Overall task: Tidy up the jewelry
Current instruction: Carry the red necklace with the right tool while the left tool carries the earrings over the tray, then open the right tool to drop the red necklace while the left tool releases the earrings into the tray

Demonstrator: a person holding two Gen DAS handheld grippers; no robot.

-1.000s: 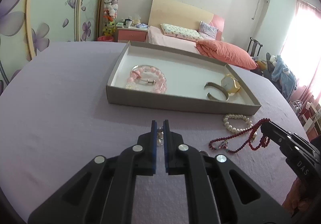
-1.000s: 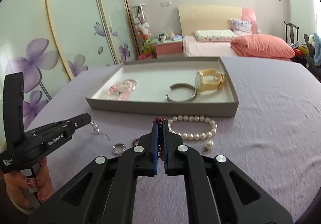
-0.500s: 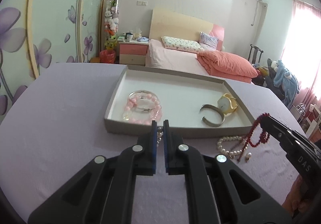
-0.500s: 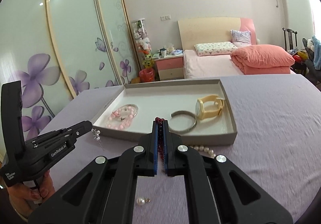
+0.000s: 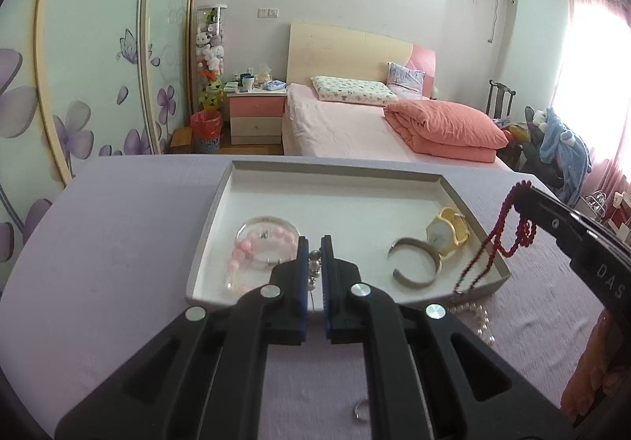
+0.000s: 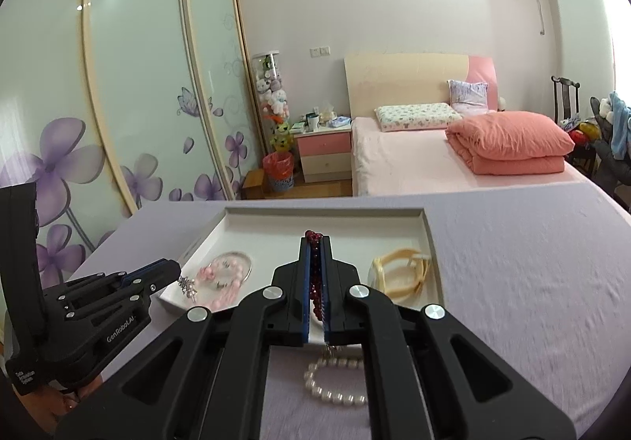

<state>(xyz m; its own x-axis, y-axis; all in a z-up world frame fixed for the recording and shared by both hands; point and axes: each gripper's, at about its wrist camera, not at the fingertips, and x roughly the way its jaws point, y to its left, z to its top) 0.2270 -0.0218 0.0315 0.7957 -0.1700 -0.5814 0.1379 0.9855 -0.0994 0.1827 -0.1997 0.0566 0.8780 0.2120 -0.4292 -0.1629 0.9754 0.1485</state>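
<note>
My left gripper is shut on a small silver earring with pearl drops, held over the near edge of the grey tray. From the right wrist view the same left gripper shows the earring dangling by the tray's left corner. My right gripper is shut on a dark red bead necklace. It hangs in loops from the right gripper above the tray's right corner. In the tray lie a pink bead bracelet, a silver cuff and a yellow watch.
A white pearl bracelet lies on the purple tablecloth just in front of the tray. A small silver ring rests on the cloth under my left gripper. A bed and a nightstand stand beyond the table's far edge.
Both grippers have risen and moved forward toward the tray. The earring and the red necklace have come up off the cloth with them.
</note>
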